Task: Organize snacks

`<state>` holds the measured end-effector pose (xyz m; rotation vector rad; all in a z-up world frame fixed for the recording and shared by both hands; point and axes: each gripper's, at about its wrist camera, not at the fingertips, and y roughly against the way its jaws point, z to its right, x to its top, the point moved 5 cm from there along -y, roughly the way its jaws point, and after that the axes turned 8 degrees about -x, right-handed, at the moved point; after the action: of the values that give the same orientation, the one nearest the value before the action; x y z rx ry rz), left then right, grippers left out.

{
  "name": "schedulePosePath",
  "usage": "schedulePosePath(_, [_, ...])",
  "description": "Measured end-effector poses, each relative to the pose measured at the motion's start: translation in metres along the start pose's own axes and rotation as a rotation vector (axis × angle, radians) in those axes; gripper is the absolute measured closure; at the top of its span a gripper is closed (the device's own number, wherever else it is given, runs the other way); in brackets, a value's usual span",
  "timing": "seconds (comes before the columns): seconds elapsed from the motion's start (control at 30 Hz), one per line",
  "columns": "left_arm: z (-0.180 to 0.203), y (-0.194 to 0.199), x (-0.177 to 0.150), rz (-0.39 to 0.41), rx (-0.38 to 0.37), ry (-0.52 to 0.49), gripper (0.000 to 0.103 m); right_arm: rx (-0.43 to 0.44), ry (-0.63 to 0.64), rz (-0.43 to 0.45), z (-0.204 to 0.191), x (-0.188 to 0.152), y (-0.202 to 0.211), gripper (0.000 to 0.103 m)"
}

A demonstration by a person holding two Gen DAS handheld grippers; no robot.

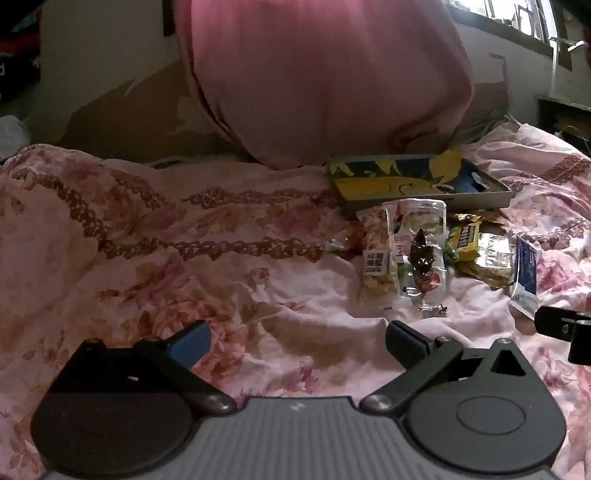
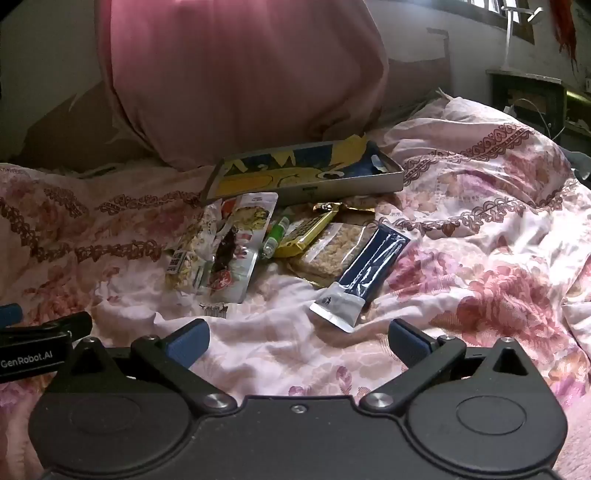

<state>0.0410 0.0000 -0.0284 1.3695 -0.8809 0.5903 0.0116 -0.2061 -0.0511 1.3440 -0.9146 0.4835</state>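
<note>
Here, both the left gripper (image 1: 297,341) and right gripper (image 2: 297,341) gape empty; snack packets (image 2: 291,243) lie unsorted at six o'clock of the empty tray (image 2: 303,192).

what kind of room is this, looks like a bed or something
Most likely a bedroom. The snack packets lie on a rumpled pink floral bedspread, a big pink pillow leans against the wall behind them, and a window lets in daylight at the upper right.

Glossy plastic snack packets (image 2: 236,243) lie on soft matt floral cloth bedding (image 2: 480,258).
</note>
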Motion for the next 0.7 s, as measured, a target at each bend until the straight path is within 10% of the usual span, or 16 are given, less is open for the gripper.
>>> schedulePosePath(0.7, [0.0014,-0.0011,-0.0001,0.001,0.002,-0.001,0.000,-0.001,0.001,-0.004,-0.0002,-0.0002,-0.0016,0.000])
